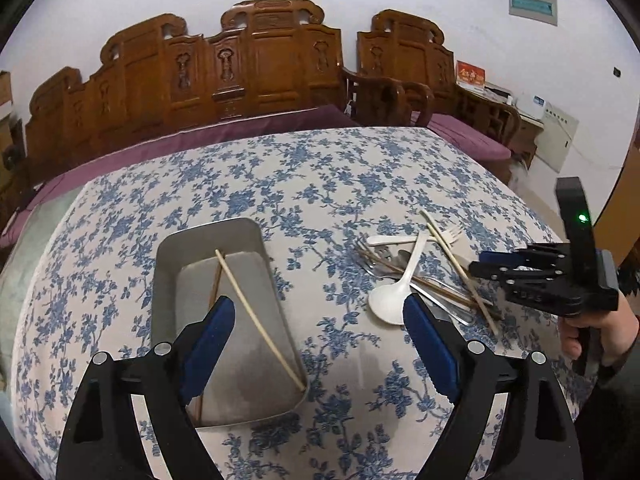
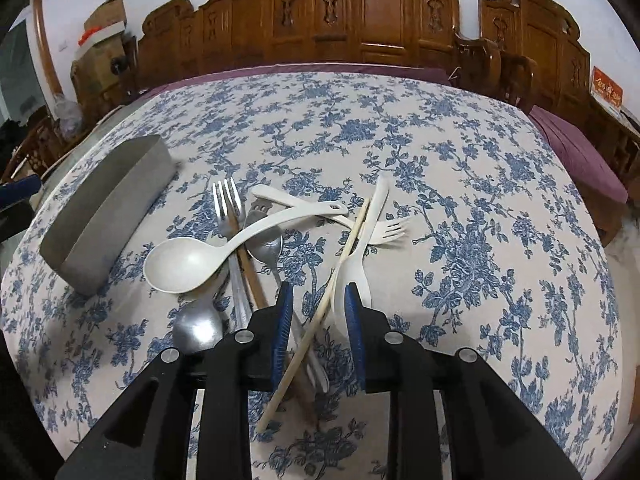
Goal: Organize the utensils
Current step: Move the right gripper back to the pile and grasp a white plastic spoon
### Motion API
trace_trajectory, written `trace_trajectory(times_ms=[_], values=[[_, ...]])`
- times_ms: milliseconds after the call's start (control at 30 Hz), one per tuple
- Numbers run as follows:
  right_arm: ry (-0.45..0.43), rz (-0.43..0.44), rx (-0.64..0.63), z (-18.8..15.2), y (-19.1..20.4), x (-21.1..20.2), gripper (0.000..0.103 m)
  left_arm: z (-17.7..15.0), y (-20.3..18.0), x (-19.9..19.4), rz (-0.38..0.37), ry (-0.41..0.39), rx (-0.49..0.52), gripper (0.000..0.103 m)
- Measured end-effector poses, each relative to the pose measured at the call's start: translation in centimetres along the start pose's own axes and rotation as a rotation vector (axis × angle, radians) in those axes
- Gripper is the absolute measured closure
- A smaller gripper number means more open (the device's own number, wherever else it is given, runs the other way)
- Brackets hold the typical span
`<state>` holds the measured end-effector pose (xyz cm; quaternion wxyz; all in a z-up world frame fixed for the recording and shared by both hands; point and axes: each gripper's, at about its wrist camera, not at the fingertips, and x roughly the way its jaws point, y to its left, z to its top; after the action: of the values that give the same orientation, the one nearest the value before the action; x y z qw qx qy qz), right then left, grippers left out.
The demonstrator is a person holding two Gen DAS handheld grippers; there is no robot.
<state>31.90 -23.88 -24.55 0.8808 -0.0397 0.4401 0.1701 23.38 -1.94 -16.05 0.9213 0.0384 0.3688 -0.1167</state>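
Right gripper (image 2: 318, 312): jaws partly apart, straddling a pale chopstick (image 2: 320, 312) that runs slantwise between them; I cannot tell that either pad touches it, so I log nothing as held. Just right of the chopstick, a white plastic utensil (image 2: 356, 268) lies against the right pad. Left gripper (image 1: 320, 340): jaws wide apart and empty, hovering above the near end of the metal tray (image 1: 168, 264). Tray contents: one pale chopstick (image 1: 260, 320) lying corner to corner, one darker chopstick (image 1: 215, 280) partly hidden behind the left pad. Outward from the right jaws, the unsorted pile sits on the floral-clothed worktop (image 2: 440, 160), right of the tray: white ladle-shaped spoon (image 2: 184, 264), metal fork (image 2: 228, 204), metal spoon (image 2: 264, 240), a second metal spoon bowl (image 2: 196, 326), white plastic fork (image 2: 388, 232), brown chopstick (image 2: 250, 272), all crossing one another. Risks, by my judgement: closing here may pinch the white utensil along with the chopstick, since the two lie side by side; a thin round stick gripped off its middle may swivel or slip out; lifting it could drag the overlapping pieces and scatter the pile. Far side: carved wooden bench (image 2: 360, 20) behind the worktop.
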Motion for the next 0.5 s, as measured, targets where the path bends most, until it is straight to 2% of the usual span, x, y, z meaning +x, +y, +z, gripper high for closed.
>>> trace_trajectory(times_ms=[133, 267, 500], values=[[0.012, -0.021, 0.021, 0.4, -1.2, 1.1, 0.074, 0.0, -1.1, 0.5, 0.000, 0.017, 0.009, 0.020], [0.023, -0.003, 0.022, 0.7, -1.5, 1.9, 0.074, -0.2, -2.3, 1.2, 0.009, 0.040, 0.025, 0.020], [0.064, -0.006, -0.005, 0.8, -1.5, 3.0, 0.074, -0.7, -4.3, 3.0, -0.004, 0.099, -0.008, 0.020]])
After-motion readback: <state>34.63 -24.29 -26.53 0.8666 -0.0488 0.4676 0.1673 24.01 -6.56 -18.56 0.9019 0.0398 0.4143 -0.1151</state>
